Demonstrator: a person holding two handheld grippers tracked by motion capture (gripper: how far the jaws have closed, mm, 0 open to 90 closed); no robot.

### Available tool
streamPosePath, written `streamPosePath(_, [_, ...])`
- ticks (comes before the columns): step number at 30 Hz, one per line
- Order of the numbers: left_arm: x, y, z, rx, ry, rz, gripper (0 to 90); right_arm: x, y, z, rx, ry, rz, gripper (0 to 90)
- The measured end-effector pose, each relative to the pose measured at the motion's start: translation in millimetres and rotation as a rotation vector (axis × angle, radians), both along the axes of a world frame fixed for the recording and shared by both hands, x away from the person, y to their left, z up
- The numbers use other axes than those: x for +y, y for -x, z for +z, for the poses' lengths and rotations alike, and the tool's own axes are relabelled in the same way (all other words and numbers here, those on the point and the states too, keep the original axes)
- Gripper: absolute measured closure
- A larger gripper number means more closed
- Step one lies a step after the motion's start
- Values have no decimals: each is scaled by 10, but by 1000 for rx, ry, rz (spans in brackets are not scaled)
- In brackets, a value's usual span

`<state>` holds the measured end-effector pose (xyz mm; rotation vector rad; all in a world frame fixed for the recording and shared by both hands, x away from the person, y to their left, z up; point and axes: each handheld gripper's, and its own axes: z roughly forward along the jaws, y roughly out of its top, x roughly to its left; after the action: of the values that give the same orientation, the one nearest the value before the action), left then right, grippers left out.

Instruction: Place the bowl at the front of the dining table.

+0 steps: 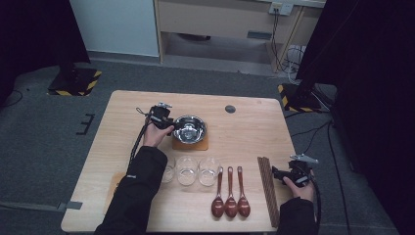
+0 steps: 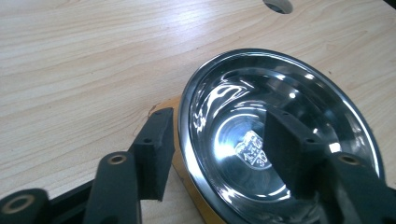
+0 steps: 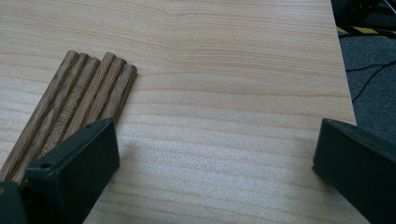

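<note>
A shiny steel bowl (image 1: 190,128) (image 2: 289,84) sits on a cork coaster (image 1: 191,144) (image 2: 184,179) at mid-table. My left gripper (image 1: 172,128) (image 2: 219,149) is open and straddles the bowl's left rim, with one jaw outside and the other inside the bowl. My right gripper (image 1: 275,172) (image 3: 215,149) is open and low over bare wood at the table's right front. It is just right of a bundle of brown wooden chopsticks (image 1: 267,188) (image 3: 84,93), and nothing lies between its jaws.
Three clear glasses (image 1: 187,170) stand in a row in front of the bowl, and three dark red spoons (image 1: 230,193) lie to their right. A cable hole (image 1: 230,108) (image 2: 278,4) is at the back. The table's right edge (image 3: 343,70) is close to my right gripper.
</note>
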<state>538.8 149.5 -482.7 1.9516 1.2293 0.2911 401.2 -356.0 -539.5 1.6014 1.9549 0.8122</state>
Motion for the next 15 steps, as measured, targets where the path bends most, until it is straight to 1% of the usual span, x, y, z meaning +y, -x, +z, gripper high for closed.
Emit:
streamPosePath(2, [14, 25, 38, -13, 2, -1, 396, 0, 0, 0, 0, 0, 0, 4])
streamPosePath(4, [29, 46, 79, -21, 15, -1, 372, 0, 0, 0, 0, 0, 0, 4])
streamPosePath(10, [89, 137, 248, -64, 27, -6, 349, 0, 0, 0, 0, 1, 0, 4])
streamPosePath(15, [144, 248, 397, -102, 37, -18, 322, 0, 0, 0, 0, 1, 0, 4])
